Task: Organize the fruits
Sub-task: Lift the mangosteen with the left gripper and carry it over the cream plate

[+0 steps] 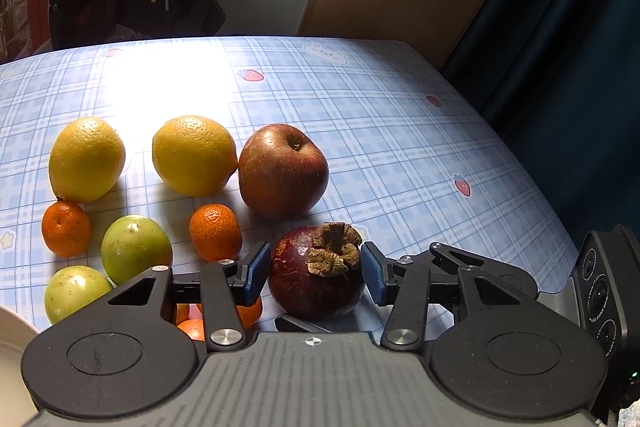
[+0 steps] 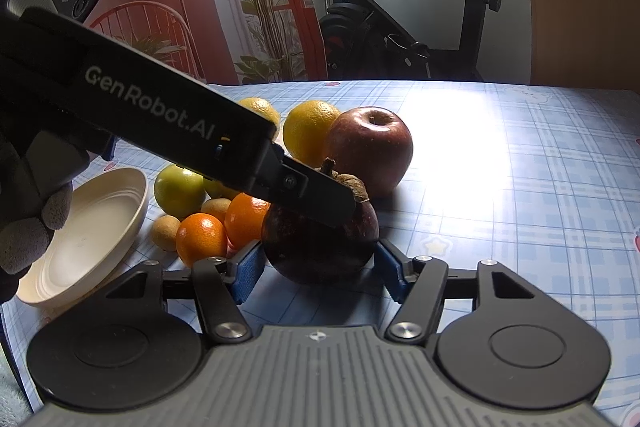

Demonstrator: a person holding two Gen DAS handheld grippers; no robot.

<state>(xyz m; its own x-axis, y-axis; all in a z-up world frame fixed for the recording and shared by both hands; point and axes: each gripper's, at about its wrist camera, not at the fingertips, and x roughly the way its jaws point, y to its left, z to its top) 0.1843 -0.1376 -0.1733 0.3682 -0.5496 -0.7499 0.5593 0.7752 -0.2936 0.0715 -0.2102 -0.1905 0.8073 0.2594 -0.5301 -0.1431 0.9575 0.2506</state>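
A dark red mangosteen (image 1: 316, 279) with a brown dry calyx sits on the blue checked tablecloth (image 1: 400, 131). My left gripper (image 1: 316, 273) straddles it, blue pads close on both sides, small gaps showing. In the right wrist view the same mangosteen (image 2: 320, 243) lies between my right gripper's (image 2: 320, 269) blue pads, which sit at its sides. The left gripper's body (image 2: 160, 123) crosses above the fruit there. Behind stand a red apple (image 1: 282, 171), two yellow oranges (image 1: 194, 155), small tangerines (image 1: 214, 231) and green fruits (image 1: 134, 247).
A cream plate (image 2: 84, 239) lies left of the fruit pile, its rim also showing in the left wrist view (image 1: 12, 339). Two small tan fruits (image 2: 164, 231) lie by the tangerines (image 2: 200, 237). The table edge and a dark curtain (image 1: 560, 67) are at right. An exercise bike (image 2: 400, 27) stands behind.
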